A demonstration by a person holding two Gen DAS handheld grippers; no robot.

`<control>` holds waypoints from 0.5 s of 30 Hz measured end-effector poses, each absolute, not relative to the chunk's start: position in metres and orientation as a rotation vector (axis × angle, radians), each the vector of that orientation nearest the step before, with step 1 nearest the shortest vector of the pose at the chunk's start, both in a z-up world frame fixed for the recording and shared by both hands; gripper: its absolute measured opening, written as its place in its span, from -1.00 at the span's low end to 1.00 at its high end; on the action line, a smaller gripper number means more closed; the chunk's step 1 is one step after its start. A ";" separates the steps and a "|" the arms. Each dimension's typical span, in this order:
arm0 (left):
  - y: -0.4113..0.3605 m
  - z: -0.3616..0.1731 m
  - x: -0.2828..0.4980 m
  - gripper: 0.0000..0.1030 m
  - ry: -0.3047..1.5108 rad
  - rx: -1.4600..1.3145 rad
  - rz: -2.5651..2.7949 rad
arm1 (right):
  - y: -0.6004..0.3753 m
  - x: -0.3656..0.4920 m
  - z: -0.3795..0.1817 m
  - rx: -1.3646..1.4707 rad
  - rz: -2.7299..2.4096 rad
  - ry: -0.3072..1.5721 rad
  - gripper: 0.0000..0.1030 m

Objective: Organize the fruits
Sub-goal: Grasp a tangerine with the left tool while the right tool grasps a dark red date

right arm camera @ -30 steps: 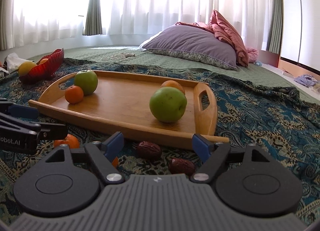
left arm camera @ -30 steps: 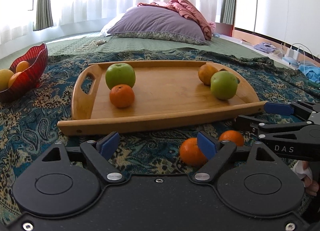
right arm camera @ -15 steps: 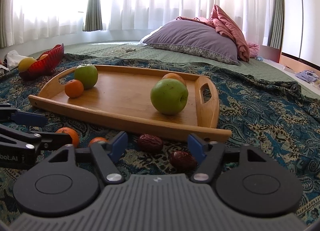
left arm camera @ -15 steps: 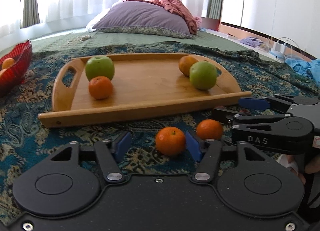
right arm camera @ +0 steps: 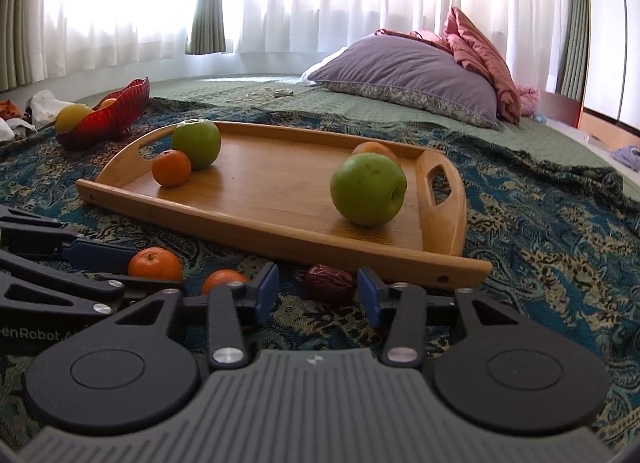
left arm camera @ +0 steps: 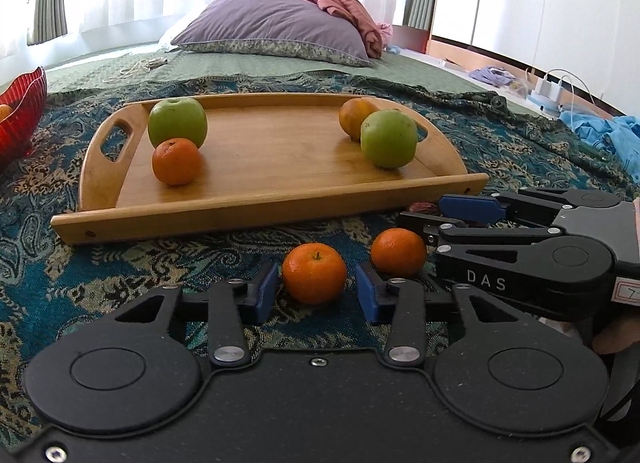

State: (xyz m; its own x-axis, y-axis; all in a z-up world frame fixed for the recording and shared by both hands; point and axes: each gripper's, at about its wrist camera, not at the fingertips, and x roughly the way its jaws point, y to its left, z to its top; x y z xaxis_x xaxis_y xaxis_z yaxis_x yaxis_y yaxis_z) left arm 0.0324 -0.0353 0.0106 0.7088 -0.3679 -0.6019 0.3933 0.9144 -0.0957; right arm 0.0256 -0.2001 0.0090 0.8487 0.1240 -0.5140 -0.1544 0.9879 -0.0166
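A wooden tray [left arm camera: 256, 207] [right arm camera: 256, 223] lies on the patterned cloth and holds two green apples [left arm camera: 177, 121] [left arm camera: 389, 139] and two oranges [left arm camera: 176, 162] [left arm camera: 356, 117]. Two mandarins lie on the cloth in front of it. My left gripper [left arm camera: 316, 297] is open with its fingers on either side of the nearer mandarin [left arm camera: 314, 273], not touching it. The second mandarin [left arm camera: 398, 252] lies just to its right. My right gripper [right arm camera: 318, 293] is open around a dark red date [right arm camera: 329, 283]. A second date is hidden behind its right finger.
A red bowl [right arm camera: 116, 113] [left arm camera: 22, 111] with yellow and orange fruit stands at the far left. A purple pillow [left arm camera: 276, 35] and pink blanket lie behind the tray. Blue clothes and chargers [left arm camera: 600, 127] lie far right.
My left gripper has shifted right and forward, so the near mandarin now lies between its fingers. My right gripper has moved forward and lower, bringing one date between its fingers.
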 end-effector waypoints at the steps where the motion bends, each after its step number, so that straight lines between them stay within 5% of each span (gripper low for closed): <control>1: -0.035 0.010 0.033 -0.26 0.660 0.038 -0.422 | -0.201 0.026 0.009 -0.047 0.145 0.542 -0.02; 15: -0.033 0.009 0.035 -0.35 0.669 0.018 -0.415 | -0.208 0.031 0.003 0.009 0.136 0.576 -0.23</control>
